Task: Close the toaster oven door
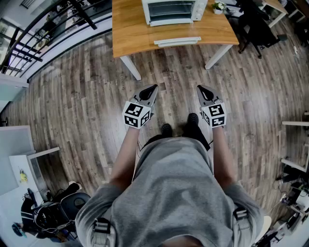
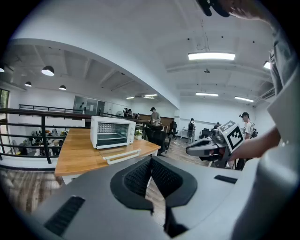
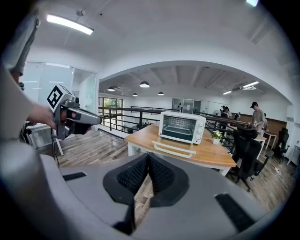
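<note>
A white toaster oven (image 1: 173, 10) stands on a wooden table (image 1: 135, 29) ahead of me, its door (image 1: 176, 42) folded down flat toward the table's near edge. The oven (image 2: 112, 131) and its lowered door (image 2: 123, 156) show in the left gripper view, and the oven (image 3: 182, 126) with its door (image 3: 173, 148) in the right gripper view. My left gripper (image 1: 151, 90) and right gripper (image 1: 202, 90) are held side by side over the floor, well short of the table. Both are shut with nothing between the jaws. The left gripper (image 2: 151, 159) and right gripper (image 3: 148, 156) point toward the table.
A small potted plant (image 1: 218, 6) sits right of the oven. A black office chair (image 1: 258, 26) stands past the table's right end. A black railing (image 1: 43, 34) runs along the far left. Wood floor (image 1: 87, 96) lies between me and the table. People stand in the background.
</note>
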A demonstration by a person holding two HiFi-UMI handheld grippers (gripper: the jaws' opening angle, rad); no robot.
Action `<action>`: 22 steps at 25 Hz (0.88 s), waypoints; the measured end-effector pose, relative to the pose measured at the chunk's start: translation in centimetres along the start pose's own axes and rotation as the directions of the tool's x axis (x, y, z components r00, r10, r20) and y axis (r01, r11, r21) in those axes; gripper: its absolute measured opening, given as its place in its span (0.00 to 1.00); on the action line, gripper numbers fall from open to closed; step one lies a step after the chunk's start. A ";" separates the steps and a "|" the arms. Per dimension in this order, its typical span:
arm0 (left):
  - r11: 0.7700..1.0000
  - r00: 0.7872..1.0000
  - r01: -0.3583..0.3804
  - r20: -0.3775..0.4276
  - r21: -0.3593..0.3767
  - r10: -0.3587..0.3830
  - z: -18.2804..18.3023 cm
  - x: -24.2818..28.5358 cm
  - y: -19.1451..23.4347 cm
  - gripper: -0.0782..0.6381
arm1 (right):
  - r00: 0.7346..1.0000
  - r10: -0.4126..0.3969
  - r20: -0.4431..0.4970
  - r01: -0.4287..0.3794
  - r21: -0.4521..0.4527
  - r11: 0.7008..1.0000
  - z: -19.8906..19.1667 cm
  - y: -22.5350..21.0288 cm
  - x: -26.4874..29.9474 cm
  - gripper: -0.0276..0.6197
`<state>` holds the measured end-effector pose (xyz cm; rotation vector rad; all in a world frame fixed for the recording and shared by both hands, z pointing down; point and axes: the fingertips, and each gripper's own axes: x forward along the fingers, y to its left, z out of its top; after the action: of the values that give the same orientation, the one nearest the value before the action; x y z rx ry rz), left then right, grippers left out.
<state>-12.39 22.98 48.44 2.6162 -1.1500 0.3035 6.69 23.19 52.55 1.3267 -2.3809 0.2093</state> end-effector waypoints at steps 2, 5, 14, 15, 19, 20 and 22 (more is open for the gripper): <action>1.000 1.000 0.008 -0.003 0.001 -0.008 -0.2 0.1 0.3 0.13 | 1.000 -0.003 0.000 0.003 -0.002 1.000 0.1 0.0 0.3 0.05; 1.000 1.000 0.010 -0.001 -0.005 -0.010 -0.4 0.2 0.8 0.13 | 1.000 -0.001 -0.007 0.001 -0.011 1.000 0.0 0.2 0.7 0.05; 1.000 1.000 0.013 0.005 0.004 -0.013 -0.5 -0.4 0.7 0.13 | 1.000 -0.019 -0.015 0.019 -0.040 0.999 0.2 0.5 0.2 0.05; 1.000 1.000 0.013 0.005 0.007 -0.013 -0.4 -0.3 0.7 0.13 | 1.000 -0.021 -0.015 0.020 -0.045 0.999 0.2 0.5 0.3 0.05; 1.000 1.000 0.017 -0.003 0.022 -0.016 -0.4 -0.4 0.6 0.13 | 1.000 -0.022 -0.020 0.021 -0.048 0.999 0.1 0.6 0.4 0.05; 1.000 1.000 0.016 -0.004 0.023 -0.016 -0.4 -0.5 0.7 0.13 | 1.000 -0.022 -0.021 0.021 -0.054 0.998 0.2 0.7 0.4 0.05; 1.000 1.000 0.015 -0.006 0.024 -0.015 -0.4 -0.6 0.9 0.13 | 0.999 -0.023 -0.024 0.021 -0.072 0.997 0.3 1.0 0.6 0.05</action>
<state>-13.49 22.99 48.81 2.6416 -1.1319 0.3232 5.48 23.20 52.60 1.3094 -2.3296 0.1322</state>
